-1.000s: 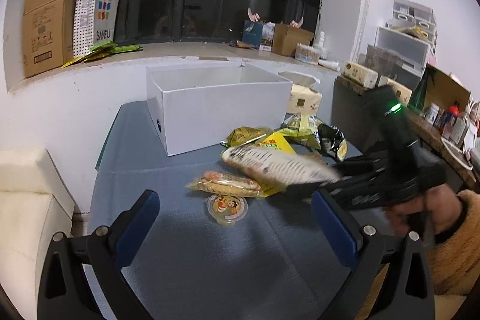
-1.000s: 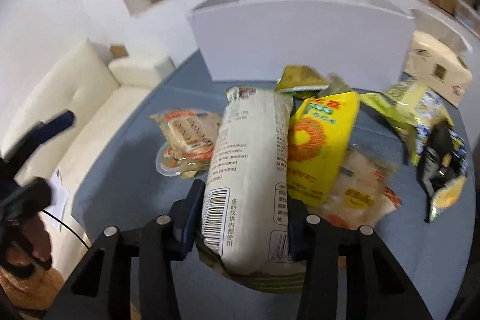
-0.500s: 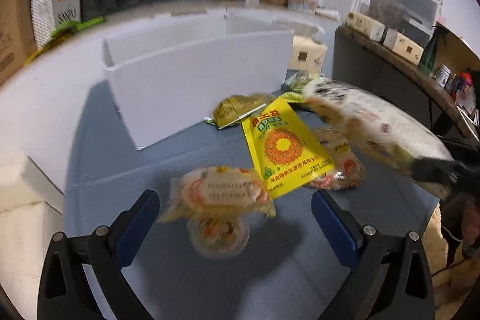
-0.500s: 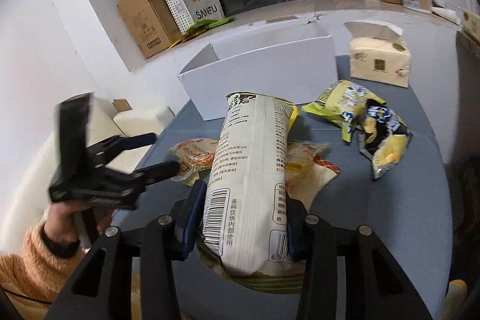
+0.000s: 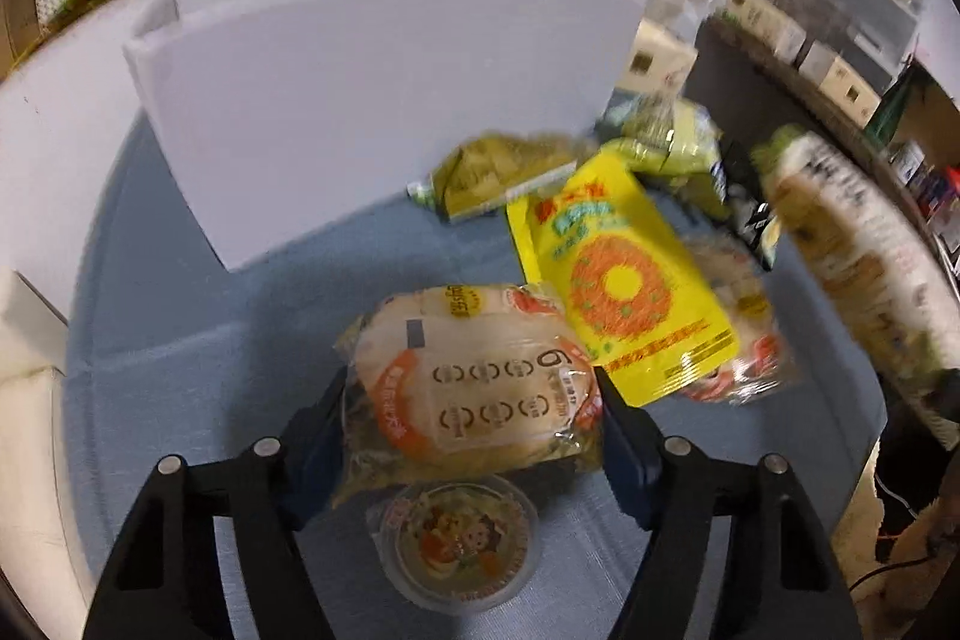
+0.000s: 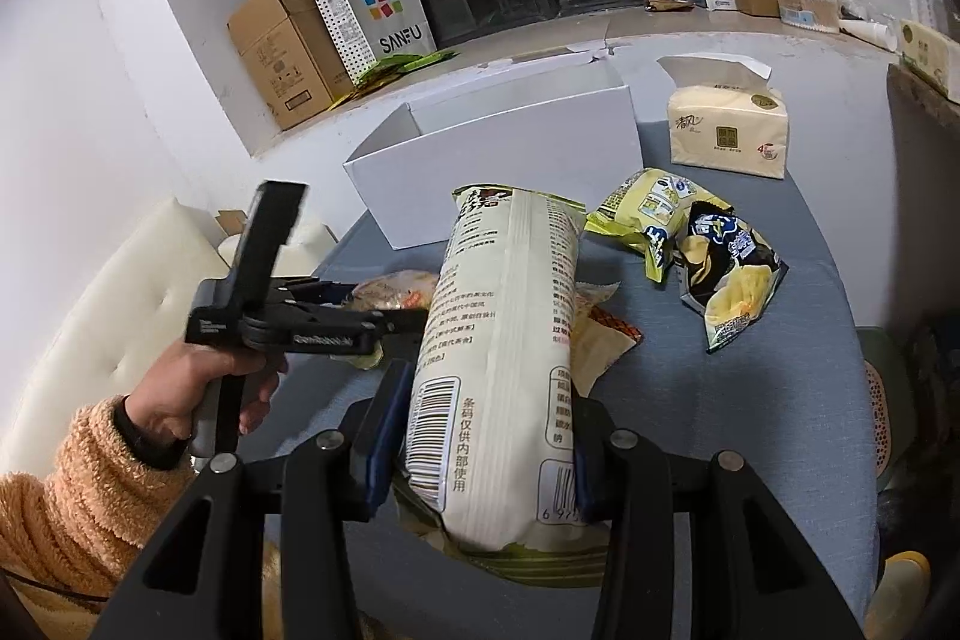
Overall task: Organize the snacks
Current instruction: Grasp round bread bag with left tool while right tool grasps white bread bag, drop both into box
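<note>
Blue-covered counter (image 6: 780,400) carries a white box (image 6: 510,142) at its far edge, snacks strewn before it. Right tongs (image 6: 486,436) stay clamped on the tall bag (image 6: 504,340), now lifted clear of the pile. Left tongs (image 5: 474,400), wide a second ago, have dropped and just been closing around the bun pack (image 5: 474,388) near the counter's front, so both look bound for the box.

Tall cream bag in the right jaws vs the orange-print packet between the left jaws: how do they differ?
The tall cream bag is long and narrow; the orange-print packet is short and rounded. The cream bag is opaque with a barcode and printed text; the packet is clear wrap with an orange band. The cream bag is lifted off the table; the packet lies low on it. Both sit between blue-padded jaws.
</note>
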Available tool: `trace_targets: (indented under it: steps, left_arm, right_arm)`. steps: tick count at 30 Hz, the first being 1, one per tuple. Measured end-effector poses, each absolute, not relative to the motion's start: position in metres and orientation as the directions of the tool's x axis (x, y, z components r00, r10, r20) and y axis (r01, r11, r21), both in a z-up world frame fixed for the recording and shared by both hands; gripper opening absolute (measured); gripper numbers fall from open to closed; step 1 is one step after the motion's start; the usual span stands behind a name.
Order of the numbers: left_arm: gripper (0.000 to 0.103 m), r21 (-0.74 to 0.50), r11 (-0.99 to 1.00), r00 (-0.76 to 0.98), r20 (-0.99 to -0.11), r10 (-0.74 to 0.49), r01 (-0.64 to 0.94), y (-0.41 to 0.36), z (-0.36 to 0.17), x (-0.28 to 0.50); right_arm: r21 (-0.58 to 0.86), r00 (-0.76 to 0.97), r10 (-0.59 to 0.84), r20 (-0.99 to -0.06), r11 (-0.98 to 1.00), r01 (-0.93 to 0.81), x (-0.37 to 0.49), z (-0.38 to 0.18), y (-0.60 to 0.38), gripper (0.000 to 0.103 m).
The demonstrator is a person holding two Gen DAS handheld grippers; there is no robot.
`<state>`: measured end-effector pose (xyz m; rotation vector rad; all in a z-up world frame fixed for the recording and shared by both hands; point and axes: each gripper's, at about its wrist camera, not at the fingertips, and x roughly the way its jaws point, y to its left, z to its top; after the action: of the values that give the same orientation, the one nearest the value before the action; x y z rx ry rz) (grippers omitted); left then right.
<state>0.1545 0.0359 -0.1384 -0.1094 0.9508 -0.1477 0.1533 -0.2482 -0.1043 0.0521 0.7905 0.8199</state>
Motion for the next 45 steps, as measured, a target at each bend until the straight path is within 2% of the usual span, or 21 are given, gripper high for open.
trace_targets:
  steps: [10, 15, 19, 26, 27, 28, 29, 30, 31, 32, 33, 41, 45]
  left_arm:
    - [0.077, -0.186, 0.979, 0.819, -0.549, -0.169, 0.077, 0.059, -0.044, 0.114]
    - [0.077, -0.179, 0.983, 0.872, -0.474, -0.118, 0.035, 0.079, -0.005, 0.138]
    - [0.077, -0.19, 0.982, 0.877, -0.473, -0.087, -0.006, 0.101, 0.014, 0.182]
    - [0.078, -0.174, 0.982, 0.824, -0.565, -0.044, -0.067, 0.127, 0.004, 0.274]
    - [0.08, -0.173, 0.982, 0.816, -0.576, -0.043, -0.07, 0.129, 0.001, 0.284]
    - [0.088, -0.175, 0.981, 0.802, -0.597, -0.034, -0.089, 0.132, -0.005, 0.297]
    - [0.099, -0.168, 0.979, 0.78, -0.626, -0.015, -0.115, 0.135, -0.011, 0.307]
    - [0.102, -0.161, 0.977, 0.761, -0.648, 0.0, -0.137, 0.138, -0.019, 0.314]
    - [0.103, -0.159, 0.977, 0.755, -0.656, 0.002, -0.14, 0.138, -0.024, 0.314]
    - [0.103, -0.159, 0.978, 0.748, -0.664, -0.004, -0.136, 0.138, -0.029, 0.314]
    - [0.103, -0.153, 0.979, 0.738, -0.675, -0.005, -0.133, 0.139, -0.035, 0.314]
    - [0.103, -0.134, 0.982, 0.746, -0.666, 0.008, -0.13, 0.137, -0.045, 0.282]
    - [0.103, -0.136, 0.987, 0.797, -0.603, -0.017, -0.082, 0.126, -0.02, 0.251]
  right_arm:
    - [0.356, 0.435, 0.713, -0.55, 0.671, -0.65, 0.18, -0.082, -0.236, 0.048]
    - [0.275, 0.488, 0.707, -0.512, 0.673, -0.687, 0.223, -0.046, -0.207, 0.048]
    - [0.273, 0.493, 0.696, -0.522, 0.684, -0.676, 0.277, -0.027, -0.18, 0.048]
    - [0.18, 0.544, 0.569, -0.616, 0.775, -0.606, 0.37, -0.013, -0.127, 0.048]
    - [0.178, 0.538, 0.561, -0.629, 0.778, -0.603, 0.383, -0.015, -0.122, 0.048]
    - [0.176, 0.528, 0.559, -0.64, 0.775, -0.607, 0.391, -0.017, -0.118, 0.049]
    - [0.167, 0.52, 0.553, -0.652, 0.773, -0.612, 0.399, -0.019, -0.113, 0.051]
    - [0.152, 0.516, 0.533, -0.67, 0.779, -0.608, 0.409, -0.024, -0.109, 0.06]
    - [0.142, 0.509, 0.513, -0.692, 0.787, -0.6, 0.415, -0.029, -0.106, 0.086]
    - [0.136, 0.502, 0.488, -0.714, 0.8, -0.584, 0.418, -0.035, -0.105, 0.097]
    - [0.139, 0.499, 0.482, -0.72, 0.805, -0.577, 0.421, -0.04, -0.107, 0.103]
    - [0.075, 0.562, 0.48, -0.674, 0.8, -0.595, 0.395, -0.036, -0.127, 0.103]
    - [0.101, 0.579, 0.522, -0.626, 0.791, -0.604, 0.373, -0.018, -0.146, 0.103]
